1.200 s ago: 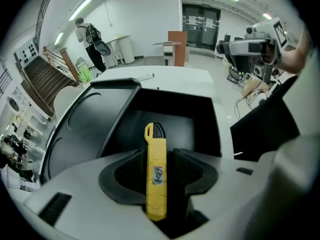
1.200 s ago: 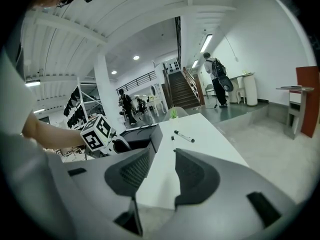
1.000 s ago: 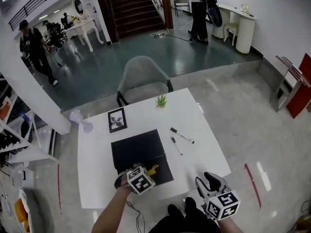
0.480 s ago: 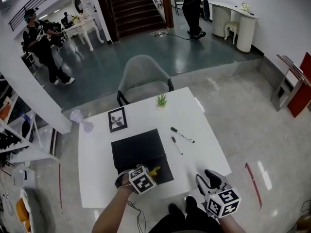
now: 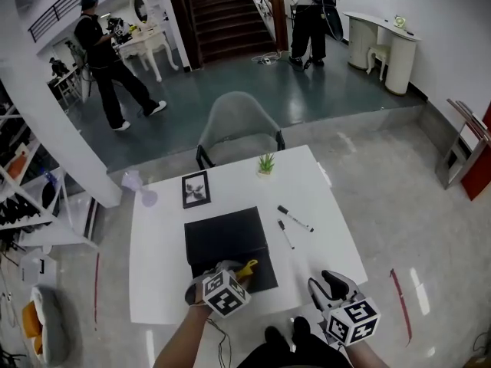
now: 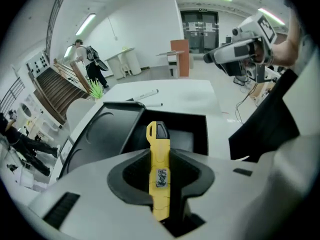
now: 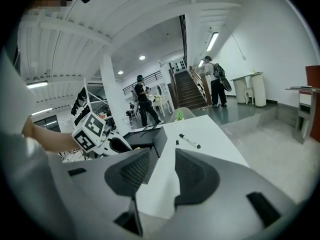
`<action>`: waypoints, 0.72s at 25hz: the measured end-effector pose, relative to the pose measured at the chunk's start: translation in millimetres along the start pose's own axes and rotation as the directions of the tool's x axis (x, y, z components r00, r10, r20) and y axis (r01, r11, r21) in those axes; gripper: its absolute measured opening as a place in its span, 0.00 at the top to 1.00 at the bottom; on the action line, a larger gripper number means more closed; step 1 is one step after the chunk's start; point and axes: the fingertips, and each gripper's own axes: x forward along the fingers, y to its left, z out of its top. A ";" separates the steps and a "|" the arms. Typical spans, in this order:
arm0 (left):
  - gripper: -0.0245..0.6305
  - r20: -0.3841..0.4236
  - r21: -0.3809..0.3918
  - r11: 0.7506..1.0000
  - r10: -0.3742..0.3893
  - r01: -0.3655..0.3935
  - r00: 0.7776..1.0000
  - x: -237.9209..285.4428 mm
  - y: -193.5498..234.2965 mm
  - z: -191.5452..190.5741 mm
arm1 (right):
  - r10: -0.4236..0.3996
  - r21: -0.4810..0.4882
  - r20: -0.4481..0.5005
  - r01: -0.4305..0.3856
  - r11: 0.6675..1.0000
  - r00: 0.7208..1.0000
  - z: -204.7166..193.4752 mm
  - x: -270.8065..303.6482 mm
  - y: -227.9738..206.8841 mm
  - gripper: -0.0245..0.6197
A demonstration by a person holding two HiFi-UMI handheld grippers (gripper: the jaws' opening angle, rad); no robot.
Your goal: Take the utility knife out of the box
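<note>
Now the left gripper (image 5: 234,276) has its jaws closing on the slim yellow plastic utility knife (image 6: 159,156), which lies lengthwise between the pads with its black-tipped end pointing away, just above the near part of the open black rectangular box (image 5: 219,240) on the square white table (image 5: 153,271). At the table's near right edge, the right gripper (image 7: 162,171) hovers with its jaws apart and nothing between them.

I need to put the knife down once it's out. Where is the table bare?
Bare: the strip between the black box and the left edge of the table; also the near right corner, this side of the markers. Crowded: the far edge, with picture frame and plant.
</note>
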 end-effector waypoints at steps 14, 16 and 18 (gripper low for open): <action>0.79 0.176 -0.240 0.950 0.243 -0.198 0.954 -63.6 10.7 28.4 | 0.119 -0.059 -0.011 -0.120 0.991 0.993 12.2 11.6 15.7 0.74; 0.79 0.194 -0.287 0.931 0.288 -0.227 0.938 -74.6 14.3 29.6 | 0.136 -0.068 -0.016 -0.137 0.988 0.991 13.8 13.2 19.0 0.74; 0.79 0.217 -0.345 0.905 0.334 -0.248 0.918 -86.5 18.0 29.7 | 0.153 -0.076 -0.021 -0.155 0.985 0.988 15.0 15.1 22.6 0.74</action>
